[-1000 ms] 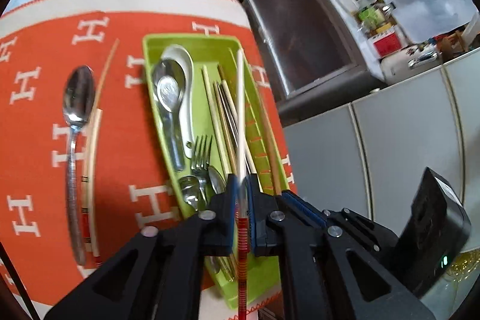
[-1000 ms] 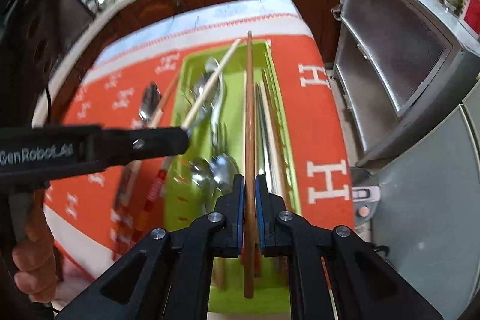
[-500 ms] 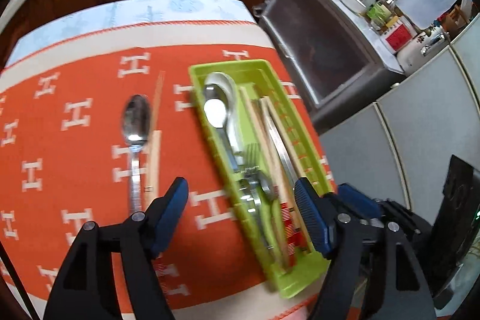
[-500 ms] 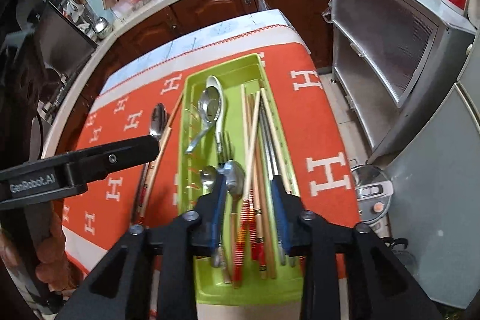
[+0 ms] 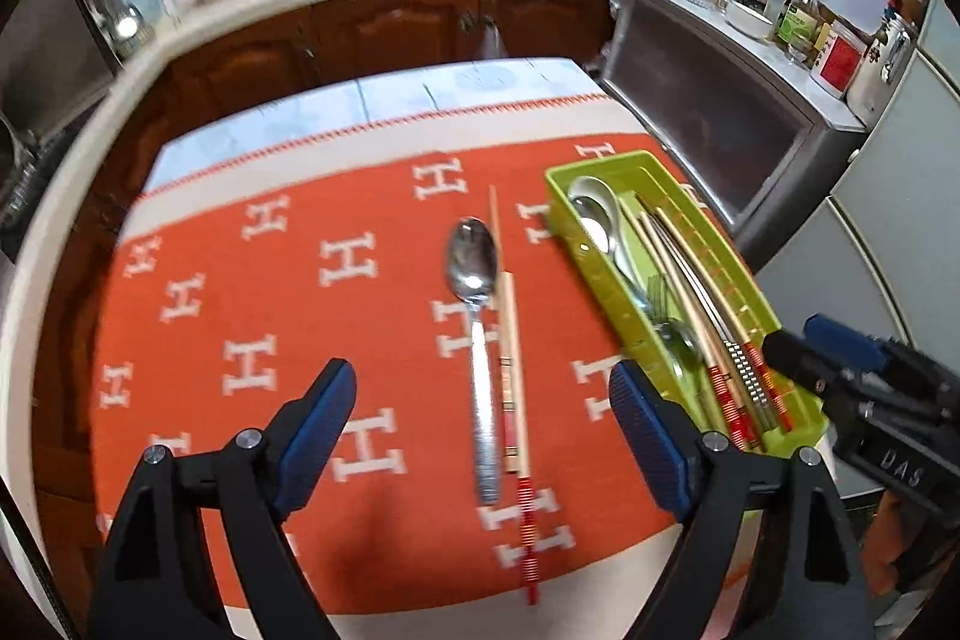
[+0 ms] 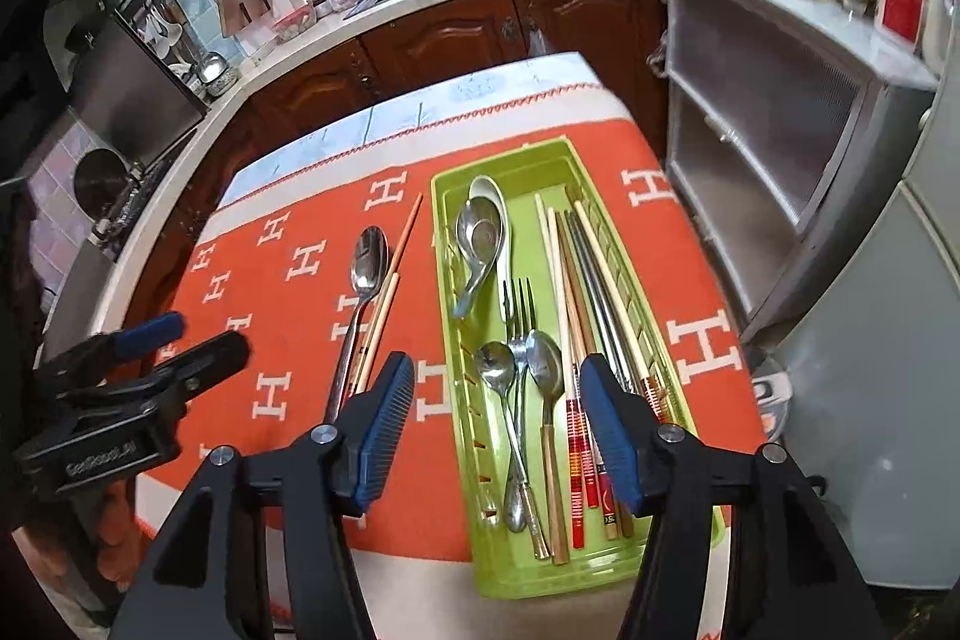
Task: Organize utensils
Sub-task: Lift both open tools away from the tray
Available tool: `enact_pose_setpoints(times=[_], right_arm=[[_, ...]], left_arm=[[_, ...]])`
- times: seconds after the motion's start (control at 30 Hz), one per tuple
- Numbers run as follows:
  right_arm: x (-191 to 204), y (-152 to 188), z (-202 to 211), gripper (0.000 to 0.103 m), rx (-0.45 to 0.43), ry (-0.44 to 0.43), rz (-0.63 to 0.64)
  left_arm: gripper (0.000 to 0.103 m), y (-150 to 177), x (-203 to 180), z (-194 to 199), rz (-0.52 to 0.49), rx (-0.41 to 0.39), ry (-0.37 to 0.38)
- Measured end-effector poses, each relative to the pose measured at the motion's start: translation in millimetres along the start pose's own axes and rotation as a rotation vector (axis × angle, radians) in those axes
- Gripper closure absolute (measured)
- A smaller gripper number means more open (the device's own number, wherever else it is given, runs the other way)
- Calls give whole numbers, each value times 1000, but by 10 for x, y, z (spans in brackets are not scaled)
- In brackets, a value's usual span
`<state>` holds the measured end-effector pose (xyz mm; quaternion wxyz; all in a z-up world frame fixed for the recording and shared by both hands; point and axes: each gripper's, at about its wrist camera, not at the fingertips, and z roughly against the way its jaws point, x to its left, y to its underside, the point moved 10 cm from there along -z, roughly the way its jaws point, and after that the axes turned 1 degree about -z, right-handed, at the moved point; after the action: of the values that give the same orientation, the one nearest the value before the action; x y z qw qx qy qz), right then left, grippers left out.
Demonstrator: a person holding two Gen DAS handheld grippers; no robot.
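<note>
Kitchen cabinets and a cluttered worktop ring the surface [image 6: 690,244], which is draped in an orange cloth. We see that both claws have just been opening, and each now stands wide with nothing between its pads: the left claw [image 5: 480,436] and the right claw [image 6: 498,424]. The chopsticks [image 6: 585,316] clamped a second ago now lie in the green tray [image 6: 594,574] beside spoons and a fork. We judge that two deliveries are done; a metal spoon [image 5: 477,334] and loose chopsticks [image 5: 510,340] remain on the cloth. The tray's near end is cut off behind the right claw, and motion blur softens the left view.
</note>
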<state>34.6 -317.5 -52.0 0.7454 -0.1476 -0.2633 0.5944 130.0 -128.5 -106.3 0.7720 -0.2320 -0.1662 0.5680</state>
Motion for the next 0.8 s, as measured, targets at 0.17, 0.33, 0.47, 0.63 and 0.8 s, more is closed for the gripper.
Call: enact_pose_setpoints(times=[0.17, 0.33, 0.47, 0.63, 0.8], right_arm=[[238, 8, 44, 44, -16, -10, 21], [573, 112, -19, 44, -13, -3, 115], [713, 199, -116, 44, -12, 12, 140], [797, 301, -335, 44, 32, 13, 137], [865, 377, -522, 44, 67, -3, 143]], left_arm=[[12, 63, 158, 100, -15, -45, -28], [11, 180, 273, 81, -29, -59, -58], [11, 268, 349, 38, -35, -52, -69], [11, 341, 526, -1, 34, -52, -30], [11, 435, 606, -103, 50, -21, 5]])
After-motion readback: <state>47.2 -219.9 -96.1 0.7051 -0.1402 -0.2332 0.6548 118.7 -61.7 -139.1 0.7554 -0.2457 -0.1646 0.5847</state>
